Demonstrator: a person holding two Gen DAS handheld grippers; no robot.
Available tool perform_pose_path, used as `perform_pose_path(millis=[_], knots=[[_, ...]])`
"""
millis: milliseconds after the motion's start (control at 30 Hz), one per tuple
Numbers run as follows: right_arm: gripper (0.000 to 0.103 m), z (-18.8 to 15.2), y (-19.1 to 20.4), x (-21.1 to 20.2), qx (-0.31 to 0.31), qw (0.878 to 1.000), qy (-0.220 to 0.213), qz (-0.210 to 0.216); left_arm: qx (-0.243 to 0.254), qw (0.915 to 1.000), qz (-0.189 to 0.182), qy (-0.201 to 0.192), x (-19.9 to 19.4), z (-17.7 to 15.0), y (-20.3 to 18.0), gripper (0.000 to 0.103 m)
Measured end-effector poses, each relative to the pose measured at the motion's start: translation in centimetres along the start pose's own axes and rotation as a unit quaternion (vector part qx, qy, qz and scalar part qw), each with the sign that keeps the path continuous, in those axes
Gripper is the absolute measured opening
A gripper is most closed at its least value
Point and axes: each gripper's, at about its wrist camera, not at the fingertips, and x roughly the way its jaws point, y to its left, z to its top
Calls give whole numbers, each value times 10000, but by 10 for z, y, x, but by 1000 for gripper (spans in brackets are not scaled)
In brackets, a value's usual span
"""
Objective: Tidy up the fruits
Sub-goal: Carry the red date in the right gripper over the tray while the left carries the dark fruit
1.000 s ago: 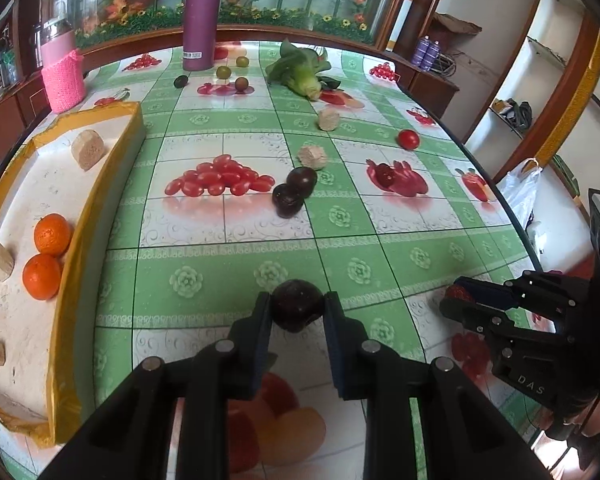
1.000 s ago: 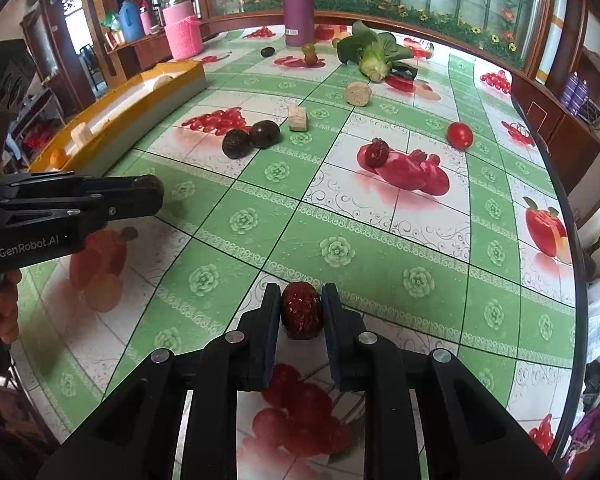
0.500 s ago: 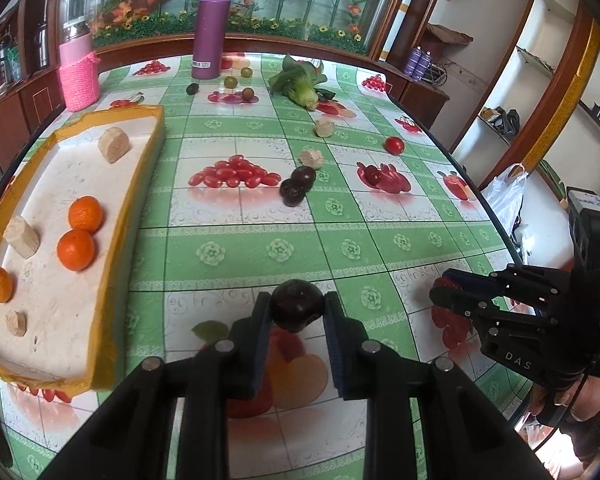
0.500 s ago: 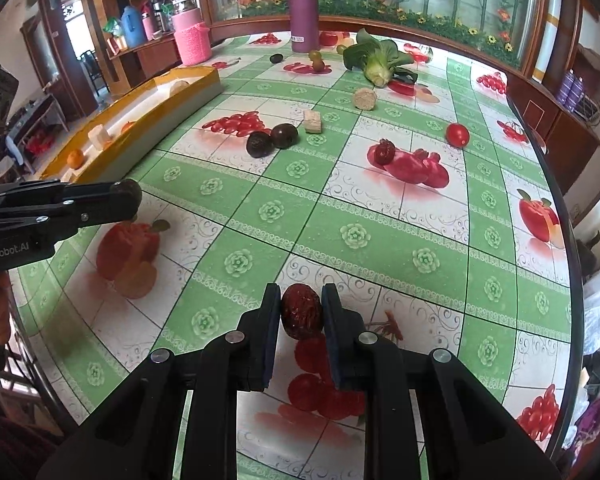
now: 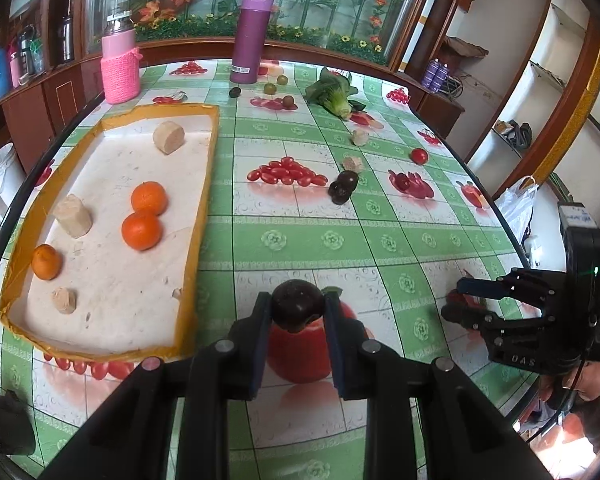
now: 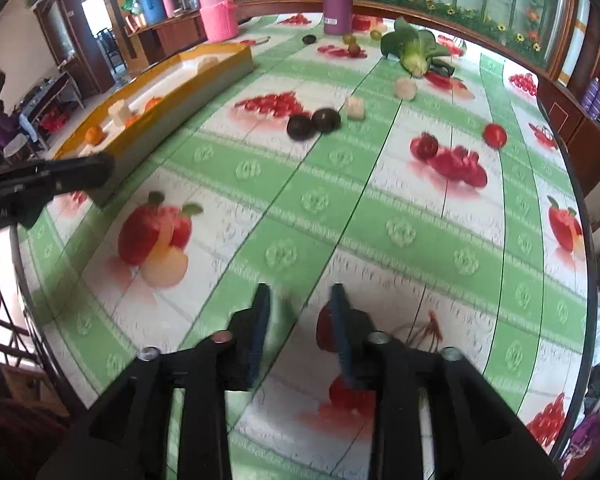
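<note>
My left gripper (image 5: 297,312) is shut on a dark plum (image 5: 297,305) and hangs just right of the yellow-rimmed tray (image 5: 204,184). On the tray's white floor lie oranges (image 5: 149,198) and beige chunks (image 5: 73,216). My right gripper (image 6: 300,300) points down at the tablecloth with its jaws opening. Neither pad presses on anything. A dark red blob (image 6: 324,328) shows beside its right finger; I cannot tell whether it is the red date or a printed fruit. In the left wrist view the right gripper (image 5: 458,300) is low at the right.
Two dark plums (image 6: 312,122) lie mid-table beside a beige chunk (image 6: 355,107). A cherry tomato (image 6: 495,135) and a red fruit (image 6: 424,147) lie to the right. A leafy vegetable (image 5: 334,94), a purple bottle (image 5: 252,36) and a pink-sleeved jar (image 5: 120,68) stand at the back.
The right jaws have parted and the red date is no longer pinched between them. The left gripper carried its plum towards the tray, which now fills more of its view.
</note>
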Motion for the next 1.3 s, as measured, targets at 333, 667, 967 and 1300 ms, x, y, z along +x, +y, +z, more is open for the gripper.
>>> perform_pose_path(millis=[333,667,967,1300], knots=[[59,-19,-15,6,163,9995,218,-165,69,9996,-175,211,9,-13,-10,29],[21,-20,-4,6,-144,9997,149,-109,153,9991,-279,272,14,-16,-22,29],[21,-8,-3,-13,-74,9998,-45,-169,84,9991,-356,217,5,-15,-22,29],[21,44,27,-11,-364,9990,-251,100,-253,9994,-228,-31,-14,-1,9,29]])
